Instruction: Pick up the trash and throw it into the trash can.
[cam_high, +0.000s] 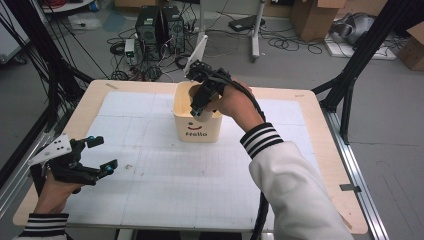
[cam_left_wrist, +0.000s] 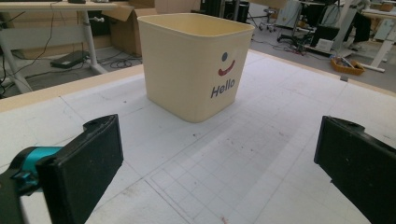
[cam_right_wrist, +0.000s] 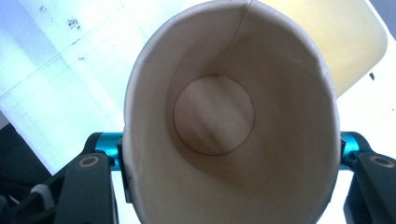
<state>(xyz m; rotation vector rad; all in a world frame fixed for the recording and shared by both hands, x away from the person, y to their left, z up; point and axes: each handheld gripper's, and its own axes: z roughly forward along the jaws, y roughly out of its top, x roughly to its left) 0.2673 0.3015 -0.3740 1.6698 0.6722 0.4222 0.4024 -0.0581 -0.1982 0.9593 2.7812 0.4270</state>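
Right hand-held gripper was clamped on a paper cup, empty inside, held over the cream "Hello" bin mid-table. Left hand-held gripper sat near the table's left edge, jaws apart, nothing between. Nothing blocked the bin.

**One bin in the middle, open table all round**

My only obstacle is the cream bin standing mid-table — its walls block a level pass. In front of my left hand-held gripper the gridded surface lies bare up to it; my right hand-held gripper hangs over its open top.
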